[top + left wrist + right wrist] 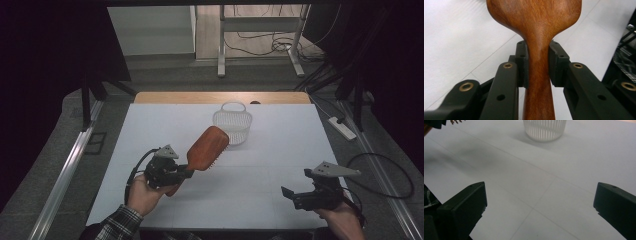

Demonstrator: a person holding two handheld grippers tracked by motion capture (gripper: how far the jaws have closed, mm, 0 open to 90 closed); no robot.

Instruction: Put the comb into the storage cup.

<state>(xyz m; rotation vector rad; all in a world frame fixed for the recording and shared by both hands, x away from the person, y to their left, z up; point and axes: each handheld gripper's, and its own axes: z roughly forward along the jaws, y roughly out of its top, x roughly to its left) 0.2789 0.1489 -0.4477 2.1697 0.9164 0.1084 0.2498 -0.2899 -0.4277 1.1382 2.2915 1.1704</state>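
The left hand-held gripper (pixel 186 172) is clenched on the narrow neck of a reddish-brown wooden paddle hairbrush (pixel 206 148), its two black jaws pressing the handle from either side just below where the head widens, as the left gripper view shows closely (pixel 537 37). The brush is lifted off the white worktop (pixel 280 150) and tilted, head pointing up and away toward a small white slatted plastic basket with a loop handle (pixel 233 122) that stands near the far middle of the surface; the bristles face down and to the right. The head seems to overlap the basket's near left rim in the high view, but whether it is over the opening or short of it I cannot tell. Judging from this, the pick-up is done and the carry is well along; what is left is most likely to bring the brush over the opening, lower it in and let go. The right hand-held gripper (pixel 292 196) sits low at the near right, jaws spread wide and holding nothing, well apart from the brush and basket. Open room is generous: the surface between brush and basket is bare, and its right half is free. The basket is light-looking and near the far wooden edge (pixel 220 97), so a nudge from the brush head might push or tip it
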